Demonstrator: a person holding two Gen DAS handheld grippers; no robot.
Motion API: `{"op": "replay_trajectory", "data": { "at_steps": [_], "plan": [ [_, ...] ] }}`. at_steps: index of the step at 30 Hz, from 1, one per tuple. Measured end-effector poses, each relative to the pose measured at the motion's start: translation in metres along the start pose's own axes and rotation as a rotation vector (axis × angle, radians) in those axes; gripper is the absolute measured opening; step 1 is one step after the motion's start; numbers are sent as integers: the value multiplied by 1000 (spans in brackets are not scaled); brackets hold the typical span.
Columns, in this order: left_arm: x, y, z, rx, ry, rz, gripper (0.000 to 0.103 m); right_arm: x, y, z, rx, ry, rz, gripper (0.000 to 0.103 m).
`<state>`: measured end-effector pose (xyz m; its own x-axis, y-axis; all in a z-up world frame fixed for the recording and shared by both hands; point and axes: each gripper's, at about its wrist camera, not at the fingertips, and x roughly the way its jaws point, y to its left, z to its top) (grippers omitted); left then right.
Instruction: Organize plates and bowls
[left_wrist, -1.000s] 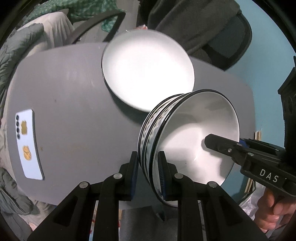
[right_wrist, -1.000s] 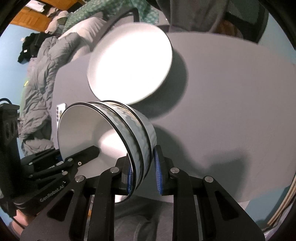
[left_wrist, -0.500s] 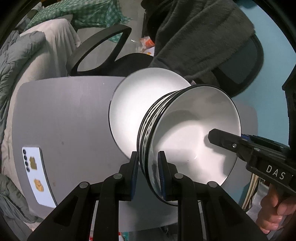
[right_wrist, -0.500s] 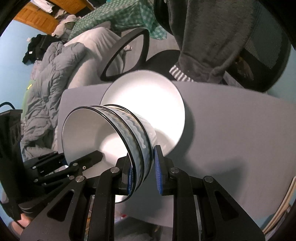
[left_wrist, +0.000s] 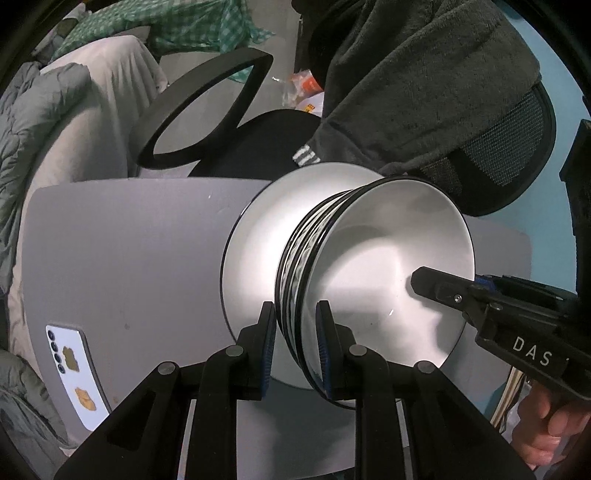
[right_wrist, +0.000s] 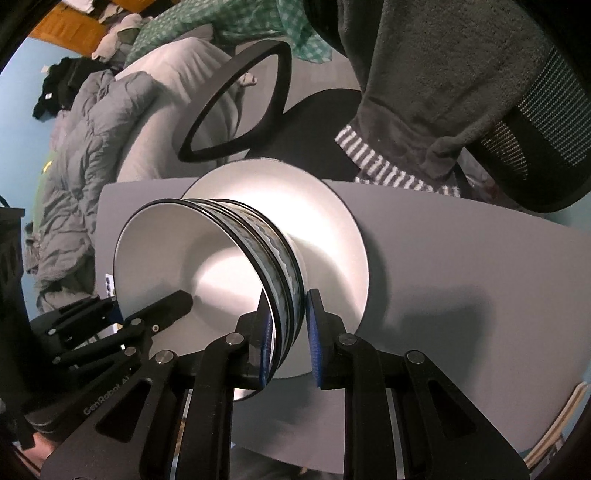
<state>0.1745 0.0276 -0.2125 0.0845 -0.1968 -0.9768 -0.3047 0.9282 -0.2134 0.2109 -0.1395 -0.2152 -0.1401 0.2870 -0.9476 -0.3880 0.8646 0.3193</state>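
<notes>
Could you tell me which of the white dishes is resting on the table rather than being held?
The plate lies on the table; the stacked bowls are gripped at opposite rims by both grippers.

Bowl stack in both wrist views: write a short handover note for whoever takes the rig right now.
Left gripper: shut on one side of the bowl stack rim.
Right gripper: shut on the opposite side.
The stack is over the white plate on the grey table; contact can't be confirmed. A phone lies at the table's edge.
Done: bowls nested and brought over the plate.
Left: set them down, release both grippers.
</notes>
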Motion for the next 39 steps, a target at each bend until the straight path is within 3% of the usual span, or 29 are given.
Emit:
{"op": "replay_trajectory", "data": {
  "at_steps": [11, 14, 19, 27, 30, 34, 39],
  "plan": [
    [0, 1, -1, 20, -33, -10, 23, -1, 2, 6, 6, -11, -10, 23],
    [-12, 2, -4, 3, -87, 11, 29, -6, 8, 5, -30, -56, -71, 23],
    [-38, 10, -12, -26, -187, 8, 41, -28, 14, 1, -85, -159, -160, 46],
    [-101, 26, -34, -73, -369, -52, 42, -80, 15, -15, -86, -299, -217, 54],
    [-127, 25, -48, -64, -445, -66, 46, -103, 19, -29, -92, -358, -230, 61],
    [-160, 19, -73, -55, -526, -115, 50, -129, 26, -50, -97, -411, -243, 63],
    [-190, 7, -102, -30, -607, -104, 52, -155, 35, -77, -116, -480, -281, 64]
  ]
}}
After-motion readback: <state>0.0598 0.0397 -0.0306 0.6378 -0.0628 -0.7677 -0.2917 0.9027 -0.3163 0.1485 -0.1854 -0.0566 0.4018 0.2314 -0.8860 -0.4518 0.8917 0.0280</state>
